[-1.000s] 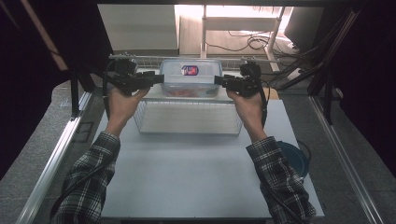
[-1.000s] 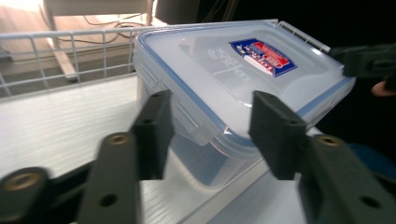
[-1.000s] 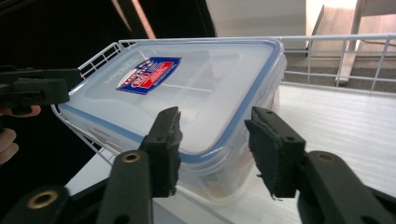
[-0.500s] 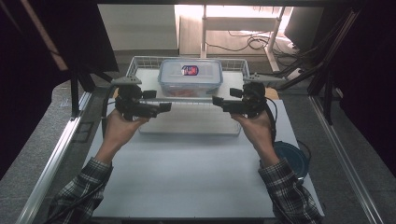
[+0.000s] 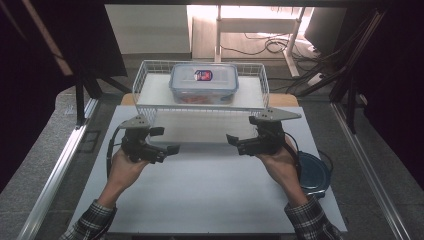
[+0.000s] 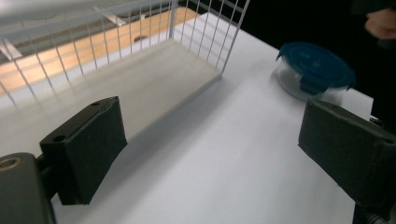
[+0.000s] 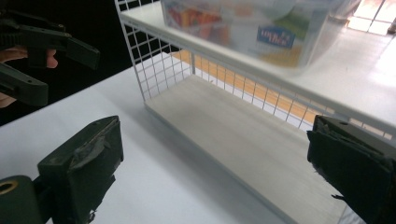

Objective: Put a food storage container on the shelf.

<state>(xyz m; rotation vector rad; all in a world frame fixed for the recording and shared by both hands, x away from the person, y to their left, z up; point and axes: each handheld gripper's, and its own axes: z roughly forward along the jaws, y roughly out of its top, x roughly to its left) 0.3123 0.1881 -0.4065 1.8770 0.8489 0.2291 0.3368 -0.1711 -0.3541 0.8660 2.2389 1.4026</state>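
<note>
White wire forms the two-tier rack on the tabletop; the left claw and right claw gape wide and empty before it, jaws just opened. The left gripper view adds a round blue-lidded bowl; the right gripper view shows the clear rectangular box on the rack's upper shelf.

Ahead of both my grippers stands the wire rack, and the food box sits on its top shelf. The round lidded container lies just right of my right gripper, well away from my left gripper.
</note>
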